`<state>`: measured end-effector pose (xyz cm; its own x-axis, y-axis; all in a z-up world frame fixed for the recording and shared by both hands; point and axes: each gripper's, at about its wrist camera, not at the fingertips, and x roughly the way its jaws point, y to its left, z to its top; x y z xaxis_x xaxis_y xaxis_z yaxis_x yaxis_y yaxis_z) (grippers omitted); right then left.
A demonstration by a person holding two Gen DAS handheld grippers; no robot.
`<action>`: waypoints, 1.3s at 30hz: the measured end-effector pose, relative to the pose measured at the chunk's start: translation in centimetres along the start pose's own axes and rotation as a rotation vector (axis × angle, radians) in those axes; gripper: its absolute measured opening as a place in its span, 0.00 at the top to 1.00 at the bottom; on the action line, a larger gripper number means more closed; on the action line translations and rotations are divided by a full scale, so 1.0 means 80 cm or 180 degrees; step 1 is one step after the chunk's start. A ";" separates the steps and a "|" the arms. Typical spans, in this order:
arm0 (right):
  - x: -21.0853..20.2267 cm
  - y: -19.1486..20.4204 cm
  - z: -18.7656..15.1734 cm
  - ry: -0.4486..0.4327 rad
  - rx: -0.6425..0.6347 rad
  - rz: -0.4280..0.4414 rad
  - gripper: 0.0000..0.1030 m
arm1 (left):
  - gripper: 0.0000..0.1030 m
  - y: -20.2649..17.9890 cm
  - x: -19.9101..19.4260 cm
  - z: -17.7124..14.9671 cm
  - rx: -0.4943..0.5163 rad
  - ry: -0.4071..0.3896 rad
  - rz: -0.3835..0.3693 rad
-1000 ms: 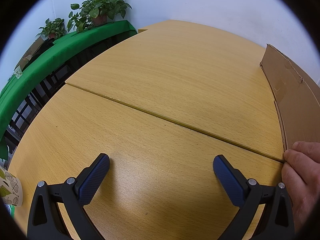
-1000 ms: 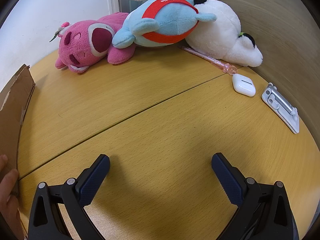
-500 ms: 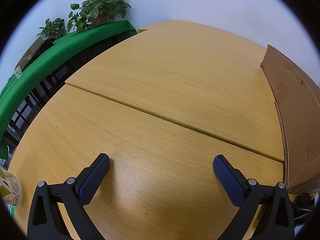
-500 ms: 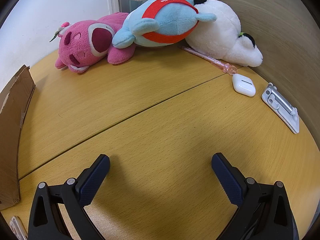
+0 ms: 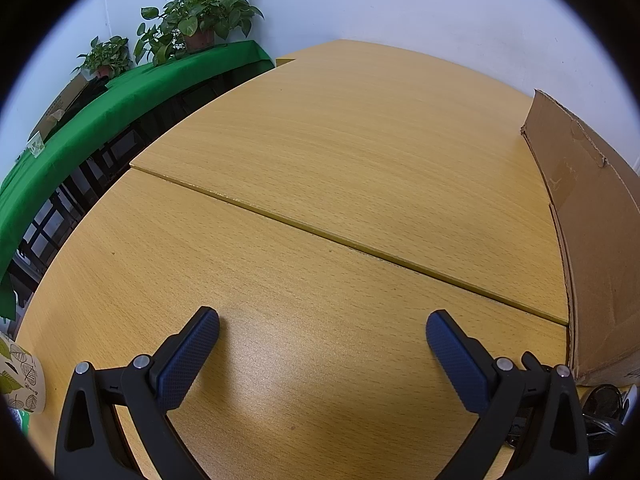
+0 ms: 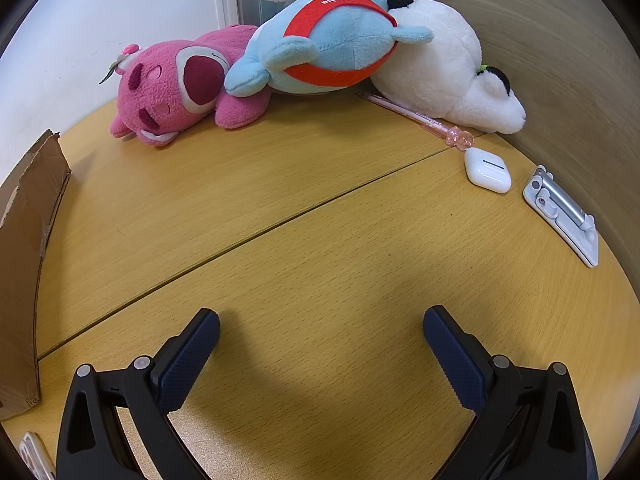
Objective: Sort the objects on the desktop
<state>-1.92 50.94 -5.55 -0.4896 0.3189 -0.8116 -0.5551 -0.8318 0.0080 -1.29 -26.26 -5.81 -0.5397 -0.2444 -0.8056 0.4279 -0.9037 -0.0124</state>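
Observation:
My left gripper (image 5: 322, 330) is open and empty, low over the bare wooden desk (image 5: 320, 184). A cardboard box (image 5: 592, 232) stands at its right. My right gripper (image 6: 320, 328) is open and empty over the desk. Far ahead of it lie a pink plush bear (image 6: 176, 88), a blue plush with a red band (image 6: 332, 44) and a white plush (image 6: 440, 68). A pink pen (image 6: 416, 118), a white earbud case (image 6: 487, 170) and a white folding stand (image 6: 562, 212) lie at the right. The cardboard box (image 6: 24, 264) stands at the left.
Dark sunglasses (image 5: 604, 408) lie at the box's near corner in the left view. A patterned paper cup (image 5: 20, 376) sits at the desk's left edge. A green-covered shelf (image 5: 80, 128) with potted plants (image 5: 200, 12) stands beyond. A wooden wall panel (image 6: 560, 60) borders the desk on the right.
The hand that touched the box's near corner one second ago has gone from both views. Both grippers have stayed still and open.

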 end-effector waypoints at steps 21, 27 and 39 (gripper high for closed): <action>-0.056 0.016 -0.048 0.0473 -0.0598 0.0650 0.00 | 0.00 0.004 -0.055 -0.009 0.0121 -0.0151 -0.0156; -0.212 0.070 -0.093 -0.0283 -0.1315 0.1064 0.00 | 0.00 -0.002 -0.221 -0.042 0.0204 -0.0744 -0.0712; -0.441 0.145 -0.217 -0.1504 -0.1769 0.2166 0.00 | 0.00 -0.083 -0.397 -0.168 0.0611 -0.1398 -0.1444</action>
<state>20.59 22.11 13.01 -0.8708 -0.2572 -0.4190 0.2777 -0.9606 0.0124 22.74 -7.80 11.92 -0.8990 0.0916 -0.4283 -0.0267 -0.9875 -0.1552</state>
